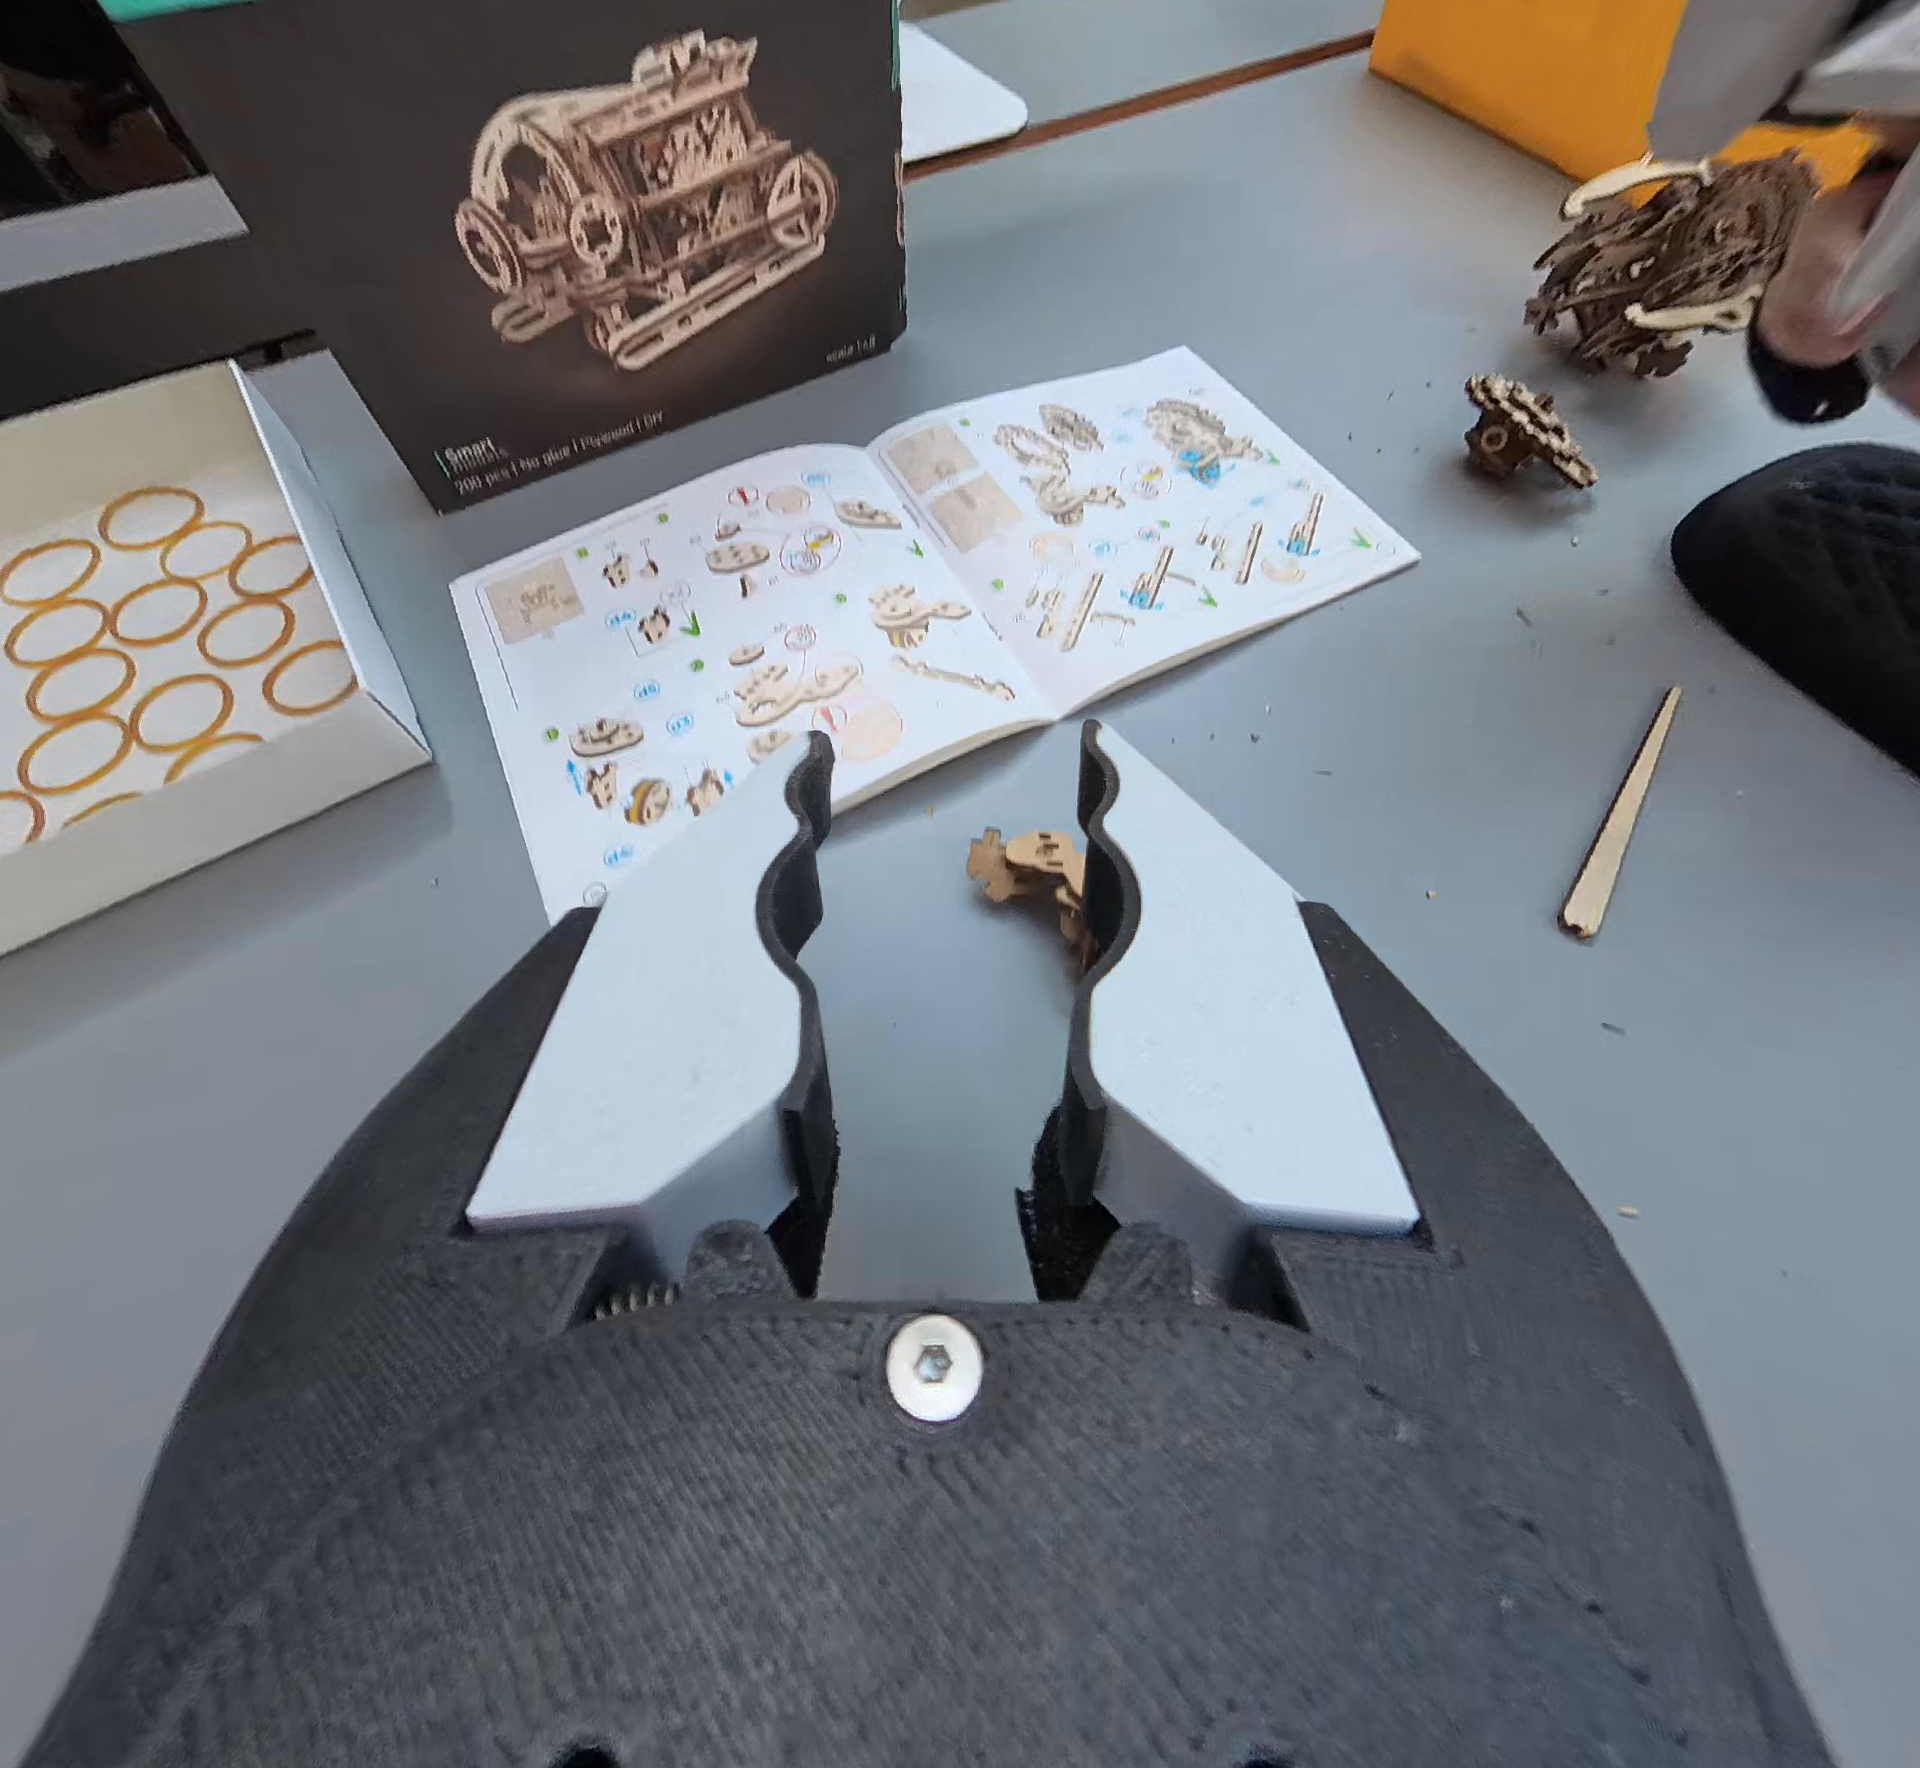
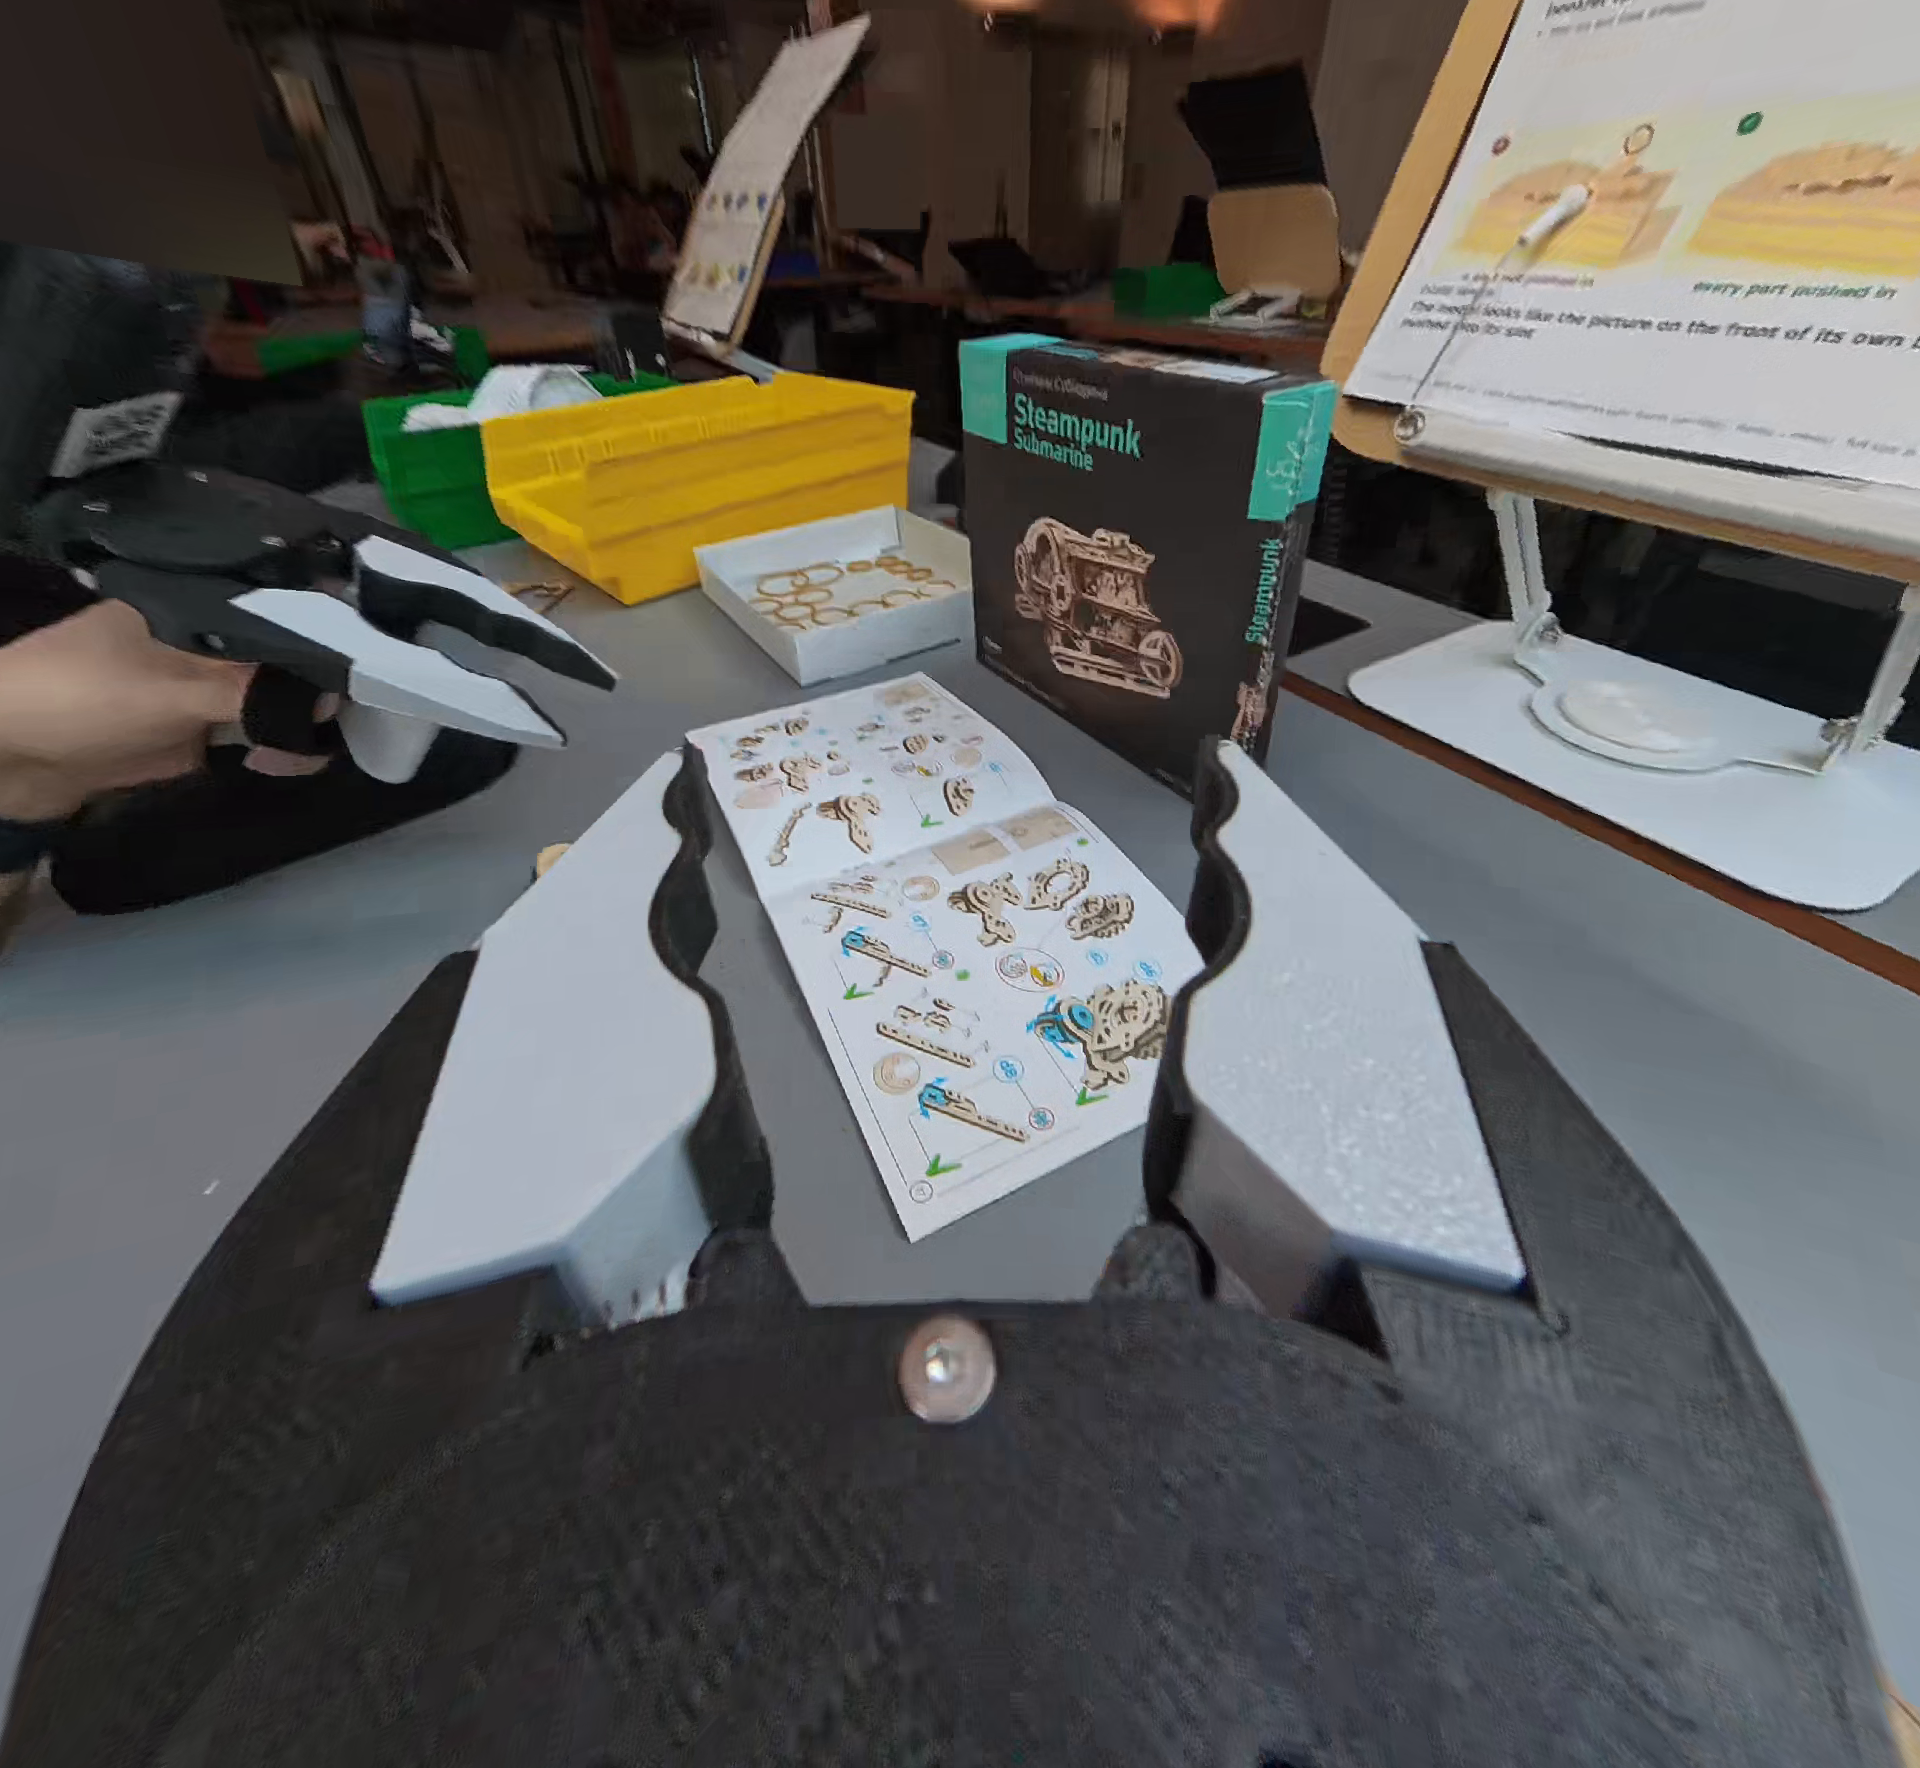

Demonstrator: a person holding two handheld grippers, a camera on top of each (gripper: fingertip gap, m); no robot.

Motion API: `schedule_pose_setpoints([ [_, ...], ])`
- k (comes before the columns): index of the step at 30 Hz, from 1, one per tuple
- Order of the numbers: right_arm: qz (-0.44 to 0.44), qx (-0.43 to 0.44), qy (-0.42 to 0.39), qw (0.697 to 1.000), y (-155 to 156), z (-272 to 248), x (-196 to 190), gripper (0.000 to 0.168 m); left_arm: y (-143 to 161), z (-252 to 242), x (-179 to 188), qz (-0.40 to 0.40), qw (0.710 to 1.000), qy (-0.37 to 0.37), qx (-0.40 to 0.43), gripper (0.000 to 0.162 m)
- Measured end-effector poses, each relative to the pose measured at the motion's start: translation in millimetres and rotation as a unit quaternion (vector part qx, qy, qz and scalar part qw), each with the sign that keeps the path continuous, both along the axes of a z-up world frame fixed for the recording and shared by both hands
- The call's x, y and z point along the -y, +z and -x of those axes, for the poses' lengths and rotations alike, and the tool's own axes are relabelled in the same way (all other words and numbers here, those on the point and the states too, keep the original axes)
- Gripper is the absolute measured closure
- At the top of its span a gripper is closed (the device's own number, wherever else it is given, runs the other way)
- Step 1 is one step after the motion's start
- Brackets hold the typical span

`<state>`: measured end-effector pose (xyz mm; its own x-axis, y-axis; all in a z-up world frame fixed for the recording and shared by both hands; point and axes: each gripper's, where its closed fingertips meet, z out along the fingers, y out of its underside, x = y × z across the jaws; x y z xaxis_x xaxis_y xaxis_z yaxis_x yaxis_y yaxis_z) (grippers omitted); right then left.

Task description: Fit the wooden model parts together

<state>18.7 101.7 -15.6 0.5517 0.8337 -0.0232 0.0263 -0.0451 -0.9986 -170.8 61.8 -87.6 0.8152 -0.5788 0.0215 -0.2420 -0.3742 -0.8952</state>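
My left gripper (image 1: 956,752) is open and empty, low over the grey table (image 1: 1299,887). A small light wooden part (image 1: 1023,866) lies on the table just beside its right finger. A larger dark wooden assembly (image 1: 1673,264) sits at the far right, with a small wooden gear piece (image 1: 1522,440) in front of it and a thin wooden stick (image 1: 1621,814) nearer. My right gripper (image 2: 951,768) is open and empty above the open instruction booklet (image 2: 956,939). The left gripper (image 2: 587,708) also shows at the left of the right wrist view, held by a hand.
The kit box (image 1: 520,160) stands behind the booklet (image 1: 935,596). A white tray of thin rings (image 1: 343,638) is at the left. Yellow (image 2: 696,482) and green (image 2: 426,461) bins stand behind. A document stand (image 2: 1662,762) is at the right. A dark sleeve (image 1: 1818,575) rests on the table.
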Motion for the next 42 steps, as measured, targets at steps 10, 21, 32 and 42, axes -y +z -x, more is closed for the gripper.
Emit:
schedule_pose_setpoints([
  [10, -0.106, -0.059, -0.078, 0.99, 13, -33, -3, 0.057, 114, -16, -60, -0.164, 0.983, -0.016, 0.081, 0.097],
  [21, -0.126, -0.056, -0.123, 0.983, 16, -57, -14, 0.059, 69, -9, -75, -0.197, 0.98, 0.026, 0.003, 0.099],
  [32, -0.149, -0.047, -0.18, 0.971, 22, -84, -23, 0.073, 78, 3, -76, -0.188, 0.98, 0.042, 0.056, 0.103],
  [42, -0.144, -0.033, -0.193, 0.97, 18, -90, -27, 0.088, 91, 17, -72, -0.192, 0.978, 0.038, 0.076, 0.131],
])
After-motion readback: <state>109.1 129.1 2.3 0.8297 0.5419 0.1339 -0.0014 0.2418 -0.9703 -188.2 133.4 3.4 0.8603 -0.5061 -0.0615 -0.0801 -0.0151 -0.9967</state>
